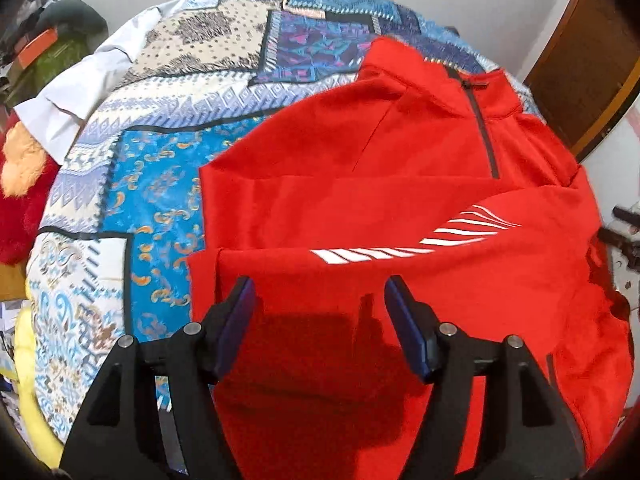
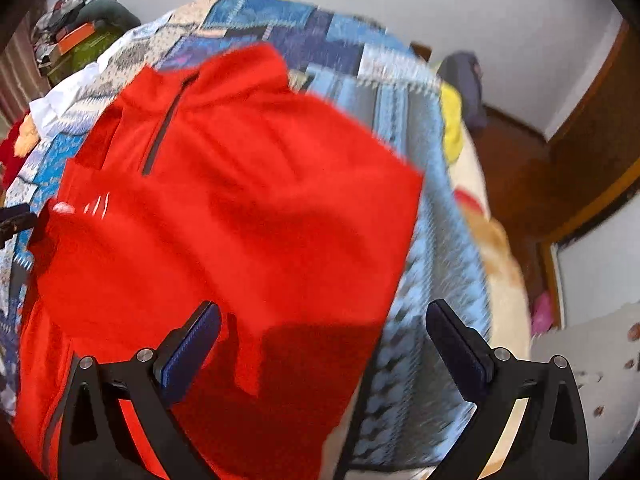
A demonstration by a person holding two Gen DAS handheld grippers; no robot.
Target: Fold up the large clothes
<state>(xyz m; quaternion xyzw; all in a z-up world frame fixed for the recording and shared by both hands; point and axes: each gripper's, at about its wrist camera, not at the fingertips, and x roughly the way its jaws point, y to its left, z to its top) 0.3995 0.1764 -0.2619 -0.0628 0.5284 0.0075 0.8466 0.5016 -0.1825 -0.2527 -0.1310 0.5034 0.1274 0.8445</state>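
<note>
A red zip-neck top [image 1: 400,200] lies face up on a patterned blue quilt [image 1: 160,160]. A sleeve with white stripes [image 1: 400,252] is folded across its chest. My left gripper [image 1: 320,284] hovers open over the lower left part of the top, with nothing between its blue pads [image 1: 240,312]. In the blurred right wrist view the same red top [image 2: 240,200] fills the middle. My right gripper [image 2: 324,312] stands wide open above the top's right edge. One finger is over the red cloth and the other over the quilt [image 2: 420,280].
A white cloth [image 1: 80,92] lies crumpled at the quilt's far left. A red and orange plush [image 1: 20,200] sits beside it. A green bag with an orange box [image 1: 60,52] stands at the back left. A wooden door [image 1: 592,60] stands at the right, and something yellow [image 2: 452,120] lies past the quilt.
</note>
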